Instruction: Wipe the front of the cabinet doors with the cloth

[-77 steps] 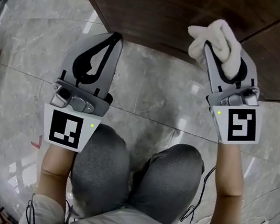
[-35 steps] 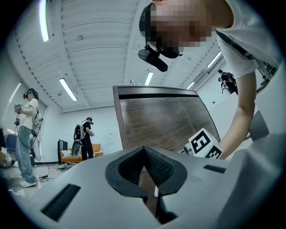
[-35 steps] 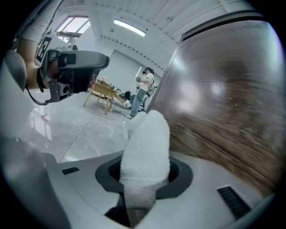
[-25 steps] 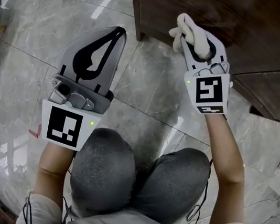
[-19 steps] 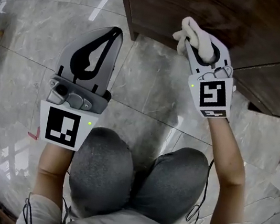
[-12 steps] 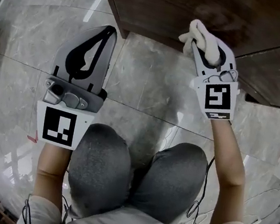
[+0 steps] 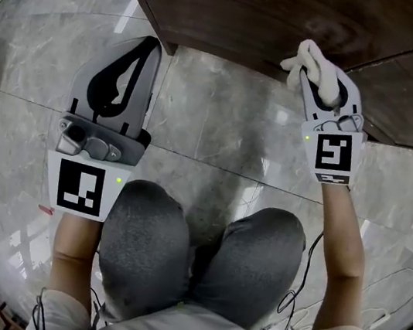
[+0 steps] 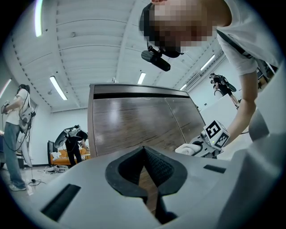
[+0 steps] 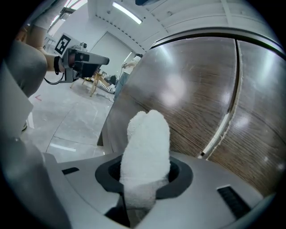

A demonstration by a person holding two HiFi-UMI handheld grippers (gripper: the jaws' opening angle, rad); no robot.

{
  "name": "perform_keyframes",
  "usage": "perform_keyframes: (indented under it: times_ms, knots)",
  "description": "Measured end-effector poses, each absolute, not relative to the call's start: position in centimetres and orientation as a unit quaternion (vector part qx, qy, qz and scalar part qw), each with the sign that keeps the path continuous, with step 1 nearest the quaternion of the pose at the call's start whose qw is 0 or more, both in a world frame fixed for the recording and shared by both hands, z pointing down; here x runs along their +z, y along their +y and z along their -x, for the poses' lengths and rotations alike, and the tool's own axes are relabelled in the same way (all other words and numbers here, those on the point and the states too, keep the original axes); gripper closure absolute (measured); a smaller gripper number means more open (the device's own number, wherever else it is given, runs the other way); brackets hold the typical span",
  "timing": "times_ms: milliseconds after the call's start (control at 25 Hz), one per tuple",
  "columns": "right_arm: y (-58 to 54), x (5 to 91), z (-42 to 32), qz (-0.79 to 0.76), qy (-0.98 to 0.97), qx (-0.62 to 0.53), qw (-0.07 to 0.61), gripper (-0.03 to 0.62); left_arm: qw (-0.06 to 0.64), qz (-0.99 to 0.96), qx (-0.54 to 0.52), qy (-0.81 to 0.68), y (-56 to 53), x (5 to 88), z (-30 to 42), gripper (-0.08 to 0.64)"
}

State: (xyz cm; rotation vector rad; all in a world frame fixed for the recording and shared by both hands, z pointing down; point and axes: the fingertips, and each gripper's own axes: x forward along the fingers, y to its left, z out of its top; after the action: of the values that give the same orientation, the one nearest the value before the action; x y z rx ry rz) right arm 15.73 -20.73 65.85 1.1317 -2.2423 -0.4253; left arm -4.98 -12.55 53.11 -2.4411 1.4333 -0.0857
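- Jaws: left gripper (image 7: 153, 42) has its jaws together with nothing between them, as the left gripper view (image 8: 144, 151) confirms; right gripper (image 7: 309, 77) has its jaws clamped on the cloth (image 7: 315, 61)
- Left gripper is held low over the marble floor (image 7: 220, 131), just short of the cabinet's left corner and apart from the wood; it takes no part in the wiping
- Cabinet doors (image 7: 256, 8): dark wood with soft light patches on the fronts; no streaks, damp trail or dirt show in any view, so wiped and unwiped areas cannot be told apart
- Cloth: a white wad standing up out of the right jaws (image 9: 146, 147), at the lower edge of the left door (image 9: 187, 94), just left of the seam (image 9: 225, 125) to the right door (image 9: 263, 112); whether it actually touches the wood cannot be told
- Judgement: the pick-up is done and the cloth is at the door front, so the wiping step is in hand; how much of either door remains cannot be read from the surfaces; the upper parts of both doors and the right door lie well away from the cloth
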Motion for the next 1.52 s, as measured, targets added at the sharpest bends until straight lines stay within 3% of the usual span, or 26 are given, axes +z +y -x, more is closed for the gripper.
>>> perform_keyframes:
  times_ms: [720,960,1240,1400,1520]
  knots:
    - [-19.7,65.7,-21.1,-0.475,-0.813,-0.146,0.305,0.457,0.14,0.869,-0.033,0.473,-13.7,55.2,4.0,0.541]
    - [-19.8,64.9,-19.2,-0.467,-0.825,-0.162,0.275,0.457,0.146,0.877,-0.039,0.456,-14.7,55.1,4.6,0.541]
    - [-20.9,65.0,-15.9,-0.446,-0.833,-0.149,0.292,0.457,0.14,0.885,-0.028,0.443,-16.0,54.9,5.0,0.541]
    - [-20.4,62.6,-13.9,-0.422,-0.836,-0.137,0.323,0.457,0.131,0.879,-0.016,0.459,-14.6,51.2,5.1,0.541]
    - [-19.7,58.0,-12.9,-0.428,-0.841,-0.118,0.309,0.457,0.113,0.881,-0.025,0.459,-13.9,46.6,5.0,0.541]
